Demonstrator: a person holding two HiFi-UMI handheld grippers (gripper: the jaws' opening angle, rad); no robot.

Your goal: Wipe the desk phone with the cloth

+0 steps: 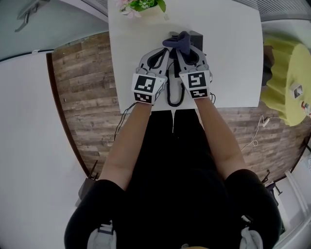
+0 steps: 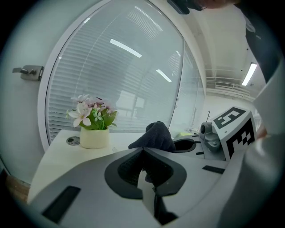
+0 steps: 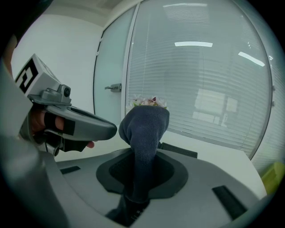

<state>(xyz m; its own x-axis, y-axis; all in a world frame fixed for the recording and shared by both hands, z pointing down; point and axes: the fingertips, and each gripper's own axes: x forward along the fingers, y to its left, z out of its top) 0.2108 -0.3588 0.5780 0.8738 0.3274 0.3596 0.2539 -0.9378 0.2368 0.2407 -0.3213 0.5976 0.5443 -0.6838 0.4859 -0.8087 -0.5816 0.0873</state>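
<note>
The black desk phone (image 1: pixel 195 36) sits on the white desk (image 1: pixel 233 53), mostly hidden under both grippers; its coiled cord (image 1: pixel 174 92) hangs near the front edge. My right gripper (image 1: pixel 181 50) (image 3: pixel 141 156) is shut on the dark blue cloth (image 1: pixel 179 42) (image 3: pixel 144 129), which bunches up above its tips. Close beside it on the left, my left gripper (image 1: pixel 163 50) (image 2: pixel 142 150) has its jaws together with nothing seen between them. In the left gripper view the cloth (image 2: pixel 153 136) rises just beyond its tips.
A white pot of flowers (image 1: pixel 141 6) (image 2: pixel 94 133) stands at the desk's far edge, before a glass wall with blinds. A yellow-green seat (image 1: pixel 286 78) is off to the right. Thin cables (image 1: pixel 255 138) trail over the wood floor.
</note>
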